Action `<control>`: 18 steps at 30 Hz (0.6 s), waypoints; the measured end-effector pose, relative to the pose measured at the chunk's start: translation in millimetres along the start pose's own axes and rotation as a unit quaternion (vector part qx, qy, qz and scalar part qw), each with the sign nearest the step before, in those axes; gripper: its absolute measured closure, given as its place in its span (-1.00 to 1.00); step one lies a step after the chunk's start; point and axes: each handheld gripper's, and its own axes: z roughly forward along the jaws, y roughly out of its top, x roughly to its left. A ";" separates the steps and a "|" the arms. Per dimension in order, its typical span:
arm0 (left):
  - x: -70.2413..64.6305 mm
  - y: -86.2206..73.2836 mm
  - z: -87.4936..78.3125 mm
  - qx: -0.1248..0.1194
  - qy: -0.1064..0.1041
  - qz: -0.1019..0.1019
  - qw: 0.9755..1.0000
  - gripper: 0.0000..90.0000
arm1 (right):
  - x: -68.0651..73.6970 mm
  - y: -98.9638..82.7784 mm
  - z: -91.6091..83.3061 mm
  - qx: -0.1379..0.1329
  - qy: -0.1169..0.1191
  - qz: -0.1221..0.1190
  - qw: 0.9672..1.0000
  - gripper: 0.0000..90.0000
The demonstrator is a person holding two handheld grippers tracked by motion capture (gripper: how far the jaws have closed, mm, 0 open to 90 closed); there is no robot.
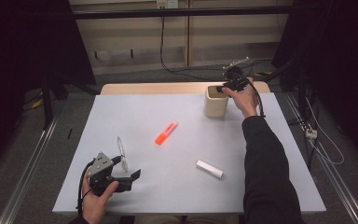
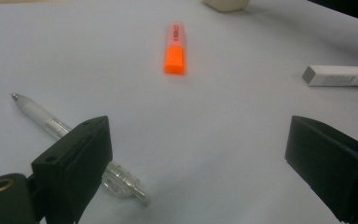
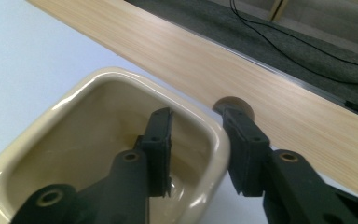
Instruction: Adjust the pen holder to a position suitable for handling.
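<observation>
A cream square cup [image 1: 215, 105] [image 3: 98, 77] stands at the far right of the white table [image 1: 121, 112]. My right gripper [image 1: 223, 88] [image 3: 196, 109] reaches down over its far rim, one jaw inside the cup and one outside. The wall stands between the jaws, with a gap at the inner pad, so it is open. My left gripper [image 1: 129, 169] [image 2: 198, 126] rests low near the front left, open wide and holding nothing. A clear pen [image 1: 122, 154] [image 2: 42, 116] lies by its left jaw. An orange highlighter [image 1: 166, 132] [image 2: 175, 49] lies mid-table.
A white stick-shaped object [image 1: 209, 169] [image 2: 340, 75] lies front right of centre. A wooden strip [image 1: 158, 88] [image 3: 261, 65] runs along the table's far edge, with floor and cables beyond. The person's right sleeve [image 1: 265, 168] stretches along the right side.
</observation>
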 end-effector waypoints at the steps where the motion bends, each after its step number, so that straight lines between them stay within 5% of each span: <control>1: 0.1 0.0 0.3 0.001 -0.001 0.002 1.000 -0.84 | 0.0 0.1 0.2 0.000 0.000 -0.002 1.000 0.42; 18: -0.4 -0.2 0.3 0.002 0.000 0.005 1.000 -0.81 | -7.9 -7.1 3.8 -0.018 0.025 -0.012 0.999 0.47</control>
